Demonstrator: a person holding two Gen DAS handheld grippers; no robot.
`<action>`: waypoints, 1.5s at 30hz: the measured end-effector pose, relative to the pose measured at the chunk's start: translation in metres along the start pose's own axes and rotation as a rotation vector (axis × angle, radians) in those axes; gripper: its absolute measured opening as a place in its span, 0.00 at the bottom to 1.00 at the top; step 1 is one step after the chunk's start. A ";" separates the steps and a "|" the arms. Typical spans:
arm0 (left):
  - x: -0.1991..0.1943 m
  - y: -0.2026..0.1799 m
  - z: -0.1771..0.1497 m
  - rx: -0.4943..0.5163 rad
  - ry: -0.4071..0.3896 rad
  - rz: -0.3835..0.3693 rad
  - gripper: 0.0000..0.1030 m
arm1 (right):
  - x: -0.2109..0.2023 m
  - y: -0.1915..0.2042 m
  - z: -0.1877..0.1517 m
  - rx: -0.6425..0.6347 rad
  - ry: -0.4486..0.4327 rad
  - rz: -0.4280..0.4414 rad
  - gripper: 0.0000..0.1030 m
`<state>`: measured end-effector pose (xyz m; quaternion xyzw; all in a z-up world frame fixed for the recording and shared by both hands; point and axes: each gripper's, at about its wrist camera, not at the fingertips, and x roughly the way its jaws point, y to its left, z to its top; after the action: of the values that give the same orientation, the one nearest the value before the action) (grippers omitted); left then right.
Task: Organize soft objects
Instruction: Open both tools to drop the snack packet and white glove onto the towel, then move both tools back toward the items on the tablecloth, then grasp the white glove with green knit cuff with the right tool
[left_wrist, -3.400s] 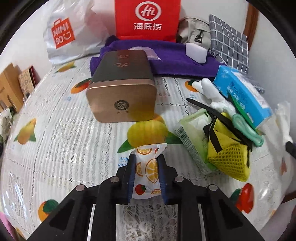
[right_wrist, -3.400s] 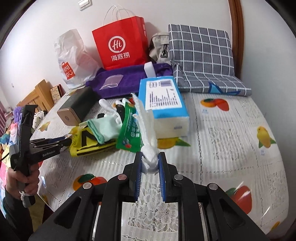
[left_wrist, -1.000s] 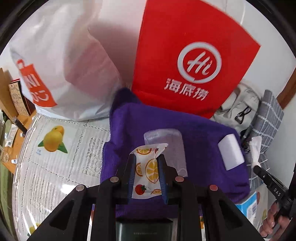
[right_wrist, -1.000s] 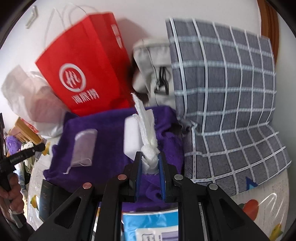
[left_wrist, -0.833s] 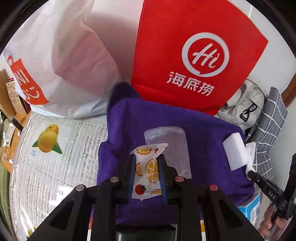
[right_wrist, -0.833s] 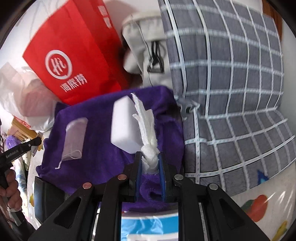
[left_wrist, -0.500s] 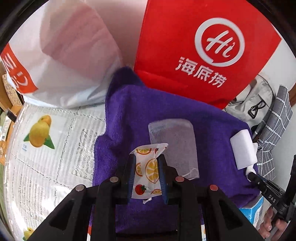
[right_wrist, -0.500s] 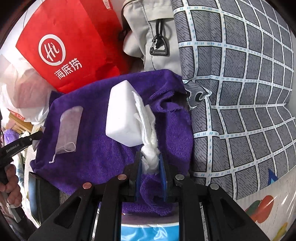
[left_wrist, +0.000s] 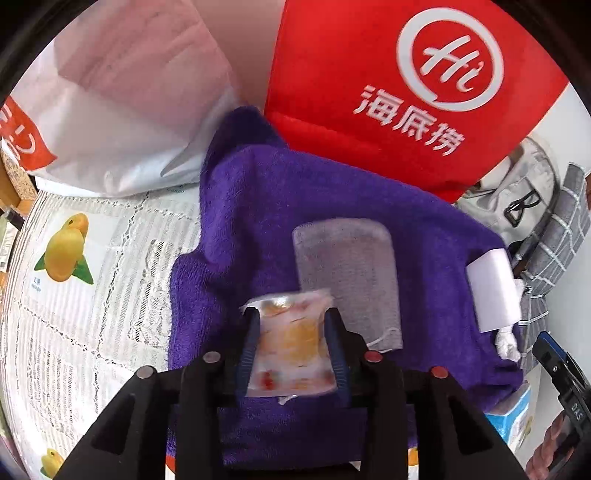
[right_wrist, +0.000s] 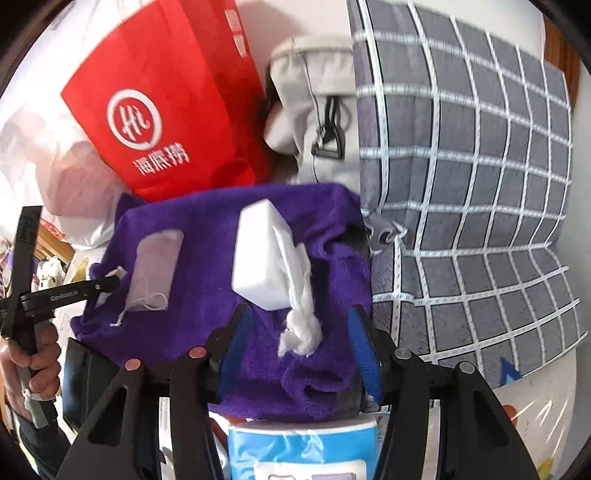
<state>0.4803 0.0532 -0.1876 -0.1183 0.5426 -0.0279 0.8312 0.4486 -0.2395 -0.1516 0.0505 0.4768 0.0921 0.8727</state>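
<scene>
L claw (left_wrist: 291, 350) sits over the near part of the purple towel (left_wrist: 332, 206); the fruit-print packet (left_wrist: 291, 354) lies between its blue pads, blurred, pads look slack on it – jaws have just been opening. Clear pouch (left_wrist: 347, 280) lies just beyond on the towel, white sponge block (left_wrist: 493, 291) at the towel's R edge. Open room: bare towel to the L of the packet, then the fruit-print cloth (left_wrist: 92, 280) of the bed. Far side is closed off by the red paper bag (left_wrist: 406, 92) and white plastic bag (left_wrist: 122, 96).

R claw (right_wrist: 299, 347) stands wide apart, also just opened; the white twisted cloth (right_wrist: 297, 306) lies free between the pads, touching neither, draped on the towel and leaning on the sponge block. Grey checked pillow (right_wrist: 472, 206) walls the R side, grey bag (right_wrist: 317, 125) behind, blue tissue pack (right_wrist: 303, 443) at the near edge.

Vs 0.5 s ago: both items were pinched tight; packet now loose, cloth dropped onto the towel. L claw is lower over the towel than 1 s ago.
</scene>
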 end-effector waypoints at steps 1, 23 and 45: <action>-0.003 -0.001 0.001 0.005 -0.008 -0.003 0.43 | -0.005 0.001 0.000 -0.004 -0.013 0.004 0.53; -0.102 -0.039 -0.055 0.147 -0.183 -0.042 0.57 | -0.088 0.046 -0.119 -0.138 -0.079 0.106 0.59; -0.137 0.023 -0.219 0.074 -0.140 -0.008 0.57 | -0.086 0.108 -0.217 -0.350 -0.041 -0.018 0.08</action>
<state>0.2230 0.0633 -0.1540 -0.0914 0.4811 -0.0430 0.8708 0.2084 -0.1517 -0.1791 -0.1045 0.4361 0.1647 0.8785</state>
